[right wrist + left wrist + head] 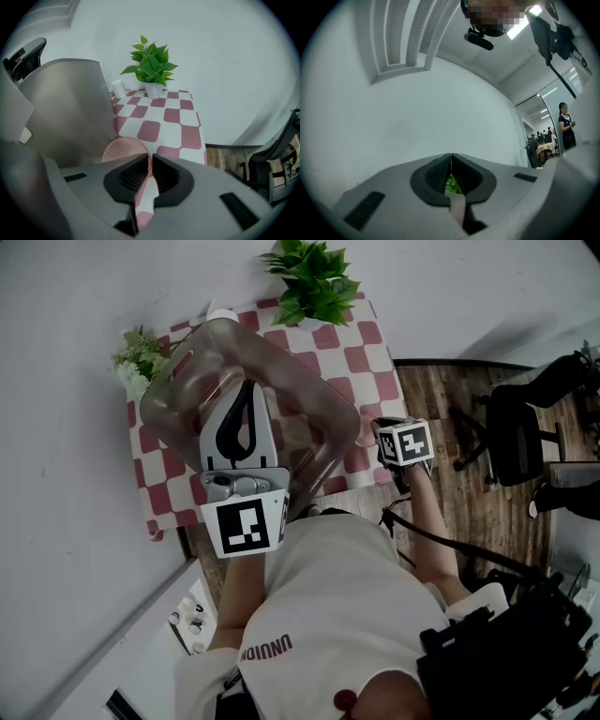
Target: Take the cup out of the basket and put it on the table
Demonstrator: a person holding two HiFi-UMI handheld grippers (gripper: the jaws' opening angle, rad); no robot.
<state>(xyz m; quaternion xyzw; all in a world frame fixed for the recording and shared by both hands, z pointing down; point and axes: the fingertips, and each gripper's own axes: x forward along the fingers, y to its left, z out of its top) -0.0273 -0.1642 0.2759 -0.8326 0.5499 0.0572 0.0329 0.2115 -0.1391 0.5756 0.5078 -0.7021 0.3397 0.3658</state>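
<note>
**Cup (123, 151) clamped at the right side of the basket (314, 423)**

Nearest the observer, the right gripper (151, 158) is recorded just right of the basket, pointed steeply down. Its jaws are closed on the cup's thin pink wall, which is pinched between the ribbed pads (136, 173). The cup is noted as pink and speckled, with one round face turned toward the gripper camera. It is located outside the basket, just beside the basket's right wall and over the near right part of the checkered table (185, 136). Whether it is set down on the cloth or held clear of it cannot be told.

The left gripper (451, 160) is laid across the top of the basket and pointed roughly level toward the far wall. Its jaws are brought together, with the tips touching. A thin pale strip is caught lower between the pads and is taken to be the basket's rim. The basket is of clear greyish plastic, and much of the table's left part is covered by it.

Beyond the basket, a small white container (118, 87) is seen at its far edge. A potted green plant (150, 63) is placed behind the basket and to its right. A bunch of pale flowers (139, 357) is found close against the basket's left side. A plain white wall (225, 56) is recorded behind all of these. Well to the right of the basket, a wooden floor (469, 493) and a black office chair (520, 427) are observed.
</note>
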